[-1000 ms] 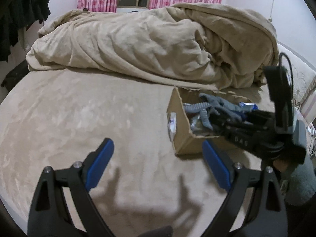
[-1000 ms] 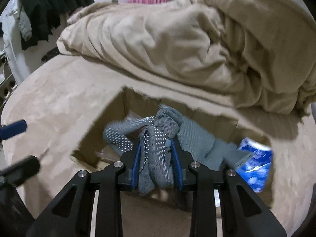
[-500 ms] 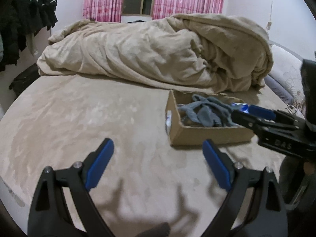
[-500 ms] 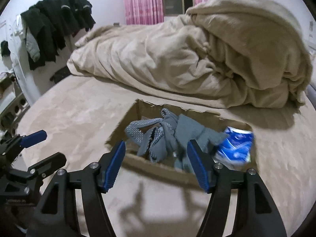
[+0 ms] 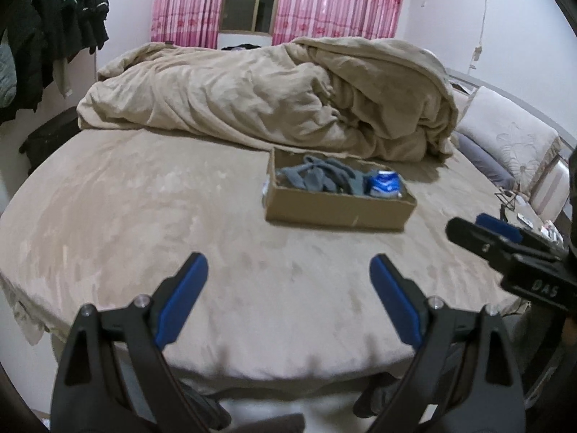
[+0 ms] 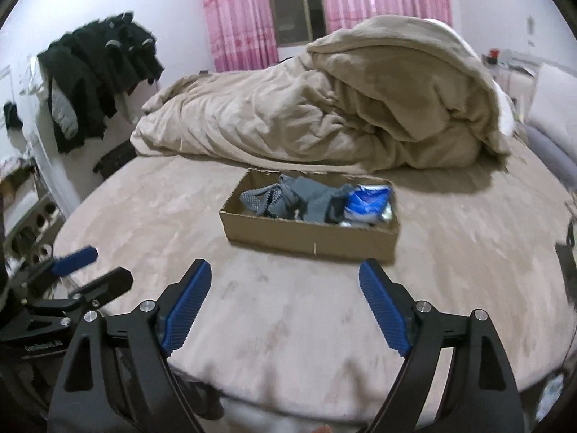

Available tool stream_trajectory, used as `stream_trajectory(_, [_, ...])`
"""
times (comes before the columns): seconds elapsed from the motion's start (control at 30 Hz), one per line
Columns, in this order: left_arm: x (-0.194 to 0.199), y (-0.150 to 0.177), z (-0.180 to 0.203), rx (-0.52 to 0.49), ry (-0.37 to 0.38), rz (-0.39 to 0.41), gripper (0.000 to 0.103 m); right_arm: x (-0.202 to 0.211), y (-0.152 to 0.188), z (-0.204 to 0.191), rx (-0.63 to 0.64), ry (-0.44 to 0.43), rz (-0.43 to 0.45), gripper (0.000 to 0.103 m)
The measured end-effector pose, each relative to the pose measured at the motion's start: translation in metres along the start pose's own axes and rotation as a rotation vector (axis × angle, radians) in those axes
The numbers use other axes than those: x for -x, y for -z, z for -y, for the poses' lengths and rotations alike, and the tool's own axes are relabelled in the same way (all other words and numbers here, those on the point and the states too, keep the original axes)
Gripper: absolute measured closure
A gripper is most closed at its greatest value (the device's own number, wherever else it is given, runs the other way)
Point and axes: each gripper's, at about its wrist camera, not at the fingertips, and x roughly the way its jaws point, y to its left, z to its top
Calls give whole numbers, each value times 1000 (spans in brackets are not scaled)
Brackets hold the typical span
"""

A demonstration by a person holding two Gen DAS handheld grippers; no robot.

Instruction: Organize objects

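Observation:
A shallow cardboard box [image 5: 335,211] [image 6: 310,238] sits on the tan bed. Inside lie grey dotted gloves [image 5: 319,176] [image 6: 288,200] and a blue and white packet [image 5: 385,184] [image 6: 366,200] at the box's right end. My left gripper [image 5: 288,299] is open and empty, held back near the bed's front edge; it also shows at the left of the right wrist view [image 6: 90,267]. My right gripper [image 6: 285,306] is open and empty, well short of the box; it also shows at the right of the left wrist view [image 5: 479,229].
A crumpled beige duvet [image 5: 281,101] [image 6: 324,115] lies just behind the box. Dark clothes [image 6: 97,68] hang on the left wall. Pink curtains [image 5: 281,0] cover the far window. A pillow [image 5: 512,144] lies at the right. The bed's front edge [image 5: 281,371] is close below me.
My right gripper opened, let the grey gloves drop into the box, and drew back. Both grippers have pulled away from the box toward the bed's front edge.

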Motion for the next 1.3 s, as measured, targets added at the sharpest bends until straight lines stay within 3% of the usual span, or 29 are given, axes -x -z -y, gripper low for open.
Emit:
stream_trajectory(0.23, [22, 17, 21, -45, 7, 1, 11, 36, 21, 6, -18, 35, 38, 16])
stream_trajectory(0.47, [42, 22, 40, -82, -5, 20, 11, 60, 37, 6, -32, 15, 73, 16])
stream_trajectory(1.3, [67, 27, 42, -88, 8, 49, 11, 79, 44, 7, -41, 10, 87, 16])
